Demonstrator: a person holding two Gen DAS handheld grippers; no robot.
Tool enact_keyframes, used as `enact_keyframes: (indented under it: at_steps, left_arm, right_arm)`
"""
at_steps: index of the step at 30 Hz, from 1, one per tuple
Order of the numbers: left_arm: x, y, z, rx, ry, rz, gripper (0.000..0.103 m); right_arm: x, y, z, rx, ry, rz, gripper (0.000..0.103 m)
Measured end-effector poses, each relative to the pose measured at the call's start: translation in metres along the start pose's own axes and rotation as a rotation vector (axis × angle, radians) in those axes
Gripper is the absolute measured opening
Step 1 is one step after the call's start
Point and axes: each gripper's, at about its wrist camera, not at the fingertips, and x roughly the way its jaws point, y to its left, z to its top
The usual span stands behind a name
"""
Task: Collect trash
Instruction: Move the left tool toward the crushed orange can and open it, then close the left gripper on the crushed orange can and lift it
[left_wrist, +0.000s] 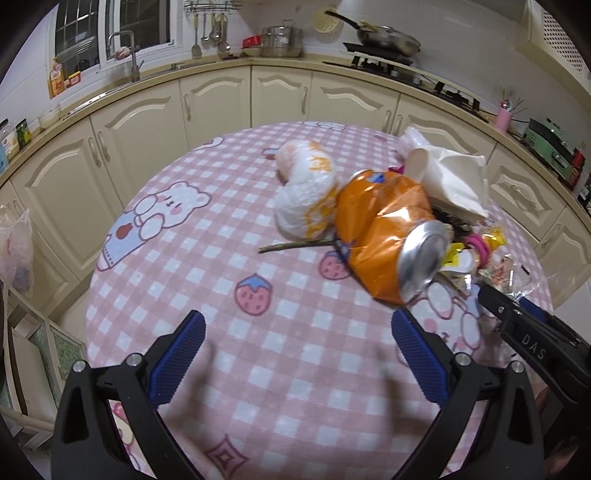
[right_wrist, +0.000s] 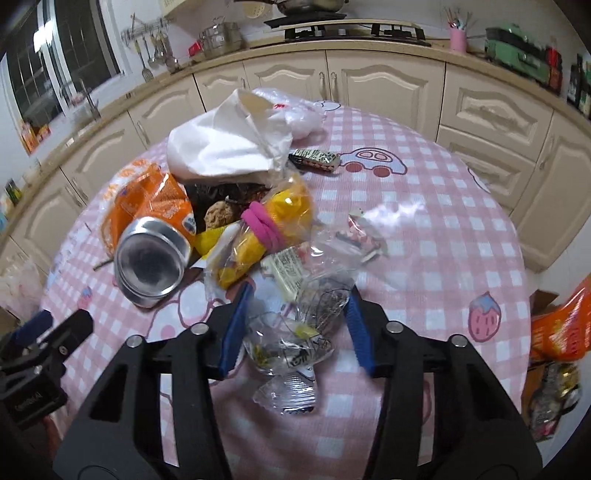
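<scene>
The left gripper is hovering over bare checked tablecloth with its jaws standing wide apart and nothing between them. The right gripper is standing partly parted around a clear plastic wrapper; whether the blue pads are actually pressing on the film cannot be told.

The left wrist view alone is showing a white and orange plastic bag and a thin brown stick, both lying on the far-left side of the heap. The right wrist view alone is showing a dark green snack wrapper beyond the pile, a small red-patterned packet, and an orange bag off the table's right edge.

Both views are showing one crushed orange can, lying on its side with its silver base toward the cameras, one crumpled white paper resting on top at the rear, and one yellow bundle bound by a pink band, touching the can's right side. All trash is sitting clustered on the table's near-centre.

Open cloth is lying to the left and near side of the heap in the left view, and to the right in the right view. The table edge is curving close behind the pile, with cream cabinets beyond.
</scene>
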Motion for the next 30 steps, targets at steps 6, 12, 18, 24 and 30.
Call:
enact_keyframes:
  at_steps: [6,12,18,24,30]
  left_arm:
    - [-0.005,-0.021,0.009,0.036,-0.033,-0.028,0.099]
    - [0.005,-0.053,0.023,0.114,-0.069,-0.06,0.098]
    - [0.019,-0.062,0.033,0.119,-0.049,-0.061,0.07]
    - [0.041,-0.066,0.033,0.127,0.004,-0.078,0.029]
    - [0.034,-0.061,0.031,0.101,-0.032,-0.089,0.018]
  right_arm:
    - [-0.018,-0.019,-0.001,0.045,-0.031,-0.002,0.047]
    - [-0.037,-0.039,0.004,0.078,-0.078,-0.017,0.047]
    - [-0.036,-0.051,0.007,0.1,-0.079,-0.018,0.047]
    - [-0.033,-0.058,0.006,0.117,-0.074,-0.012,0.047]
    - [-0.037,-0.062,0.004,0.131,-0.079,-0.014,0.047]
